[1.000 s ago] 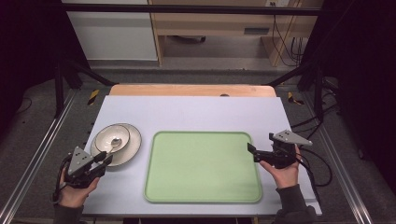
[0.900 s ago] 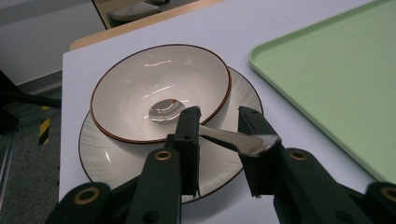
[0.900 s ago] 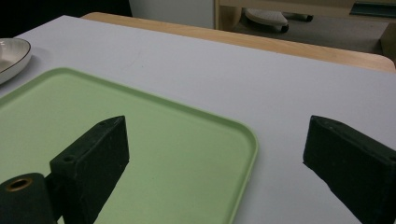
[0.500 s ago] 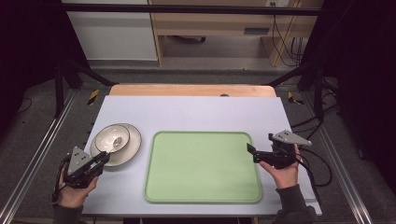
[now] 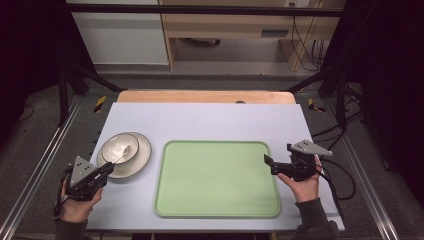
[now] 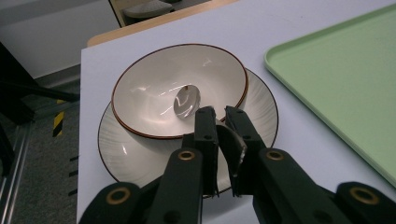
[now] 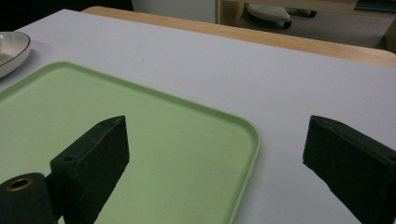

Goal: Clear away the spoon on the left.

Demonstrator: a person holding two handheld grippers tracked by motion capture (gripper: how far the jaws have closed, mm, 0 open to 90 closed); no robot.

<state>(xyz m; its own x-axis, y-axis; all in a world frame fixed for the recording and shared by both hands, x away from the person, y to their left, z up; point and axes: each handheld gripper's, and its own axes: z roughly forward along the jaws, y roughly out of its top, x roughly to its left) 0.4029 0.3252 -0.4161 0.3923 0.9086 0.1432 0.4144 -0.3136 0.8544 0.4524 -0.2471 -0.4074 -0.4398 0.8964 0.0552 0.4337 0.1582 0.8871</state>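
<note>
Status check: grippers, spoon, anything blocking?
Left gripper just closed on spoon handle in bowl. Right gripper open over tray edge. Nothing blocking.

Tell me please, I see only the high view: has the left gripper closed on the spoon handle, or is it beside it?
Observer: In the left gripper view the left gripper has just been closing, and its jaws now pinch the spoon by its handle.
Operator: Where is the spoon's head?
Observer: It lies inside the bowl, near the middle; the handle leans over the bowl's near rim.
Operator: Does the bowl stand on the table?
Observer: No, it sits on the plate, toward its far side.
Operator: And the right gripper?
Observer: The right gripper is open, with the corner of the green tray below its jaws and nothing between them.
</note>
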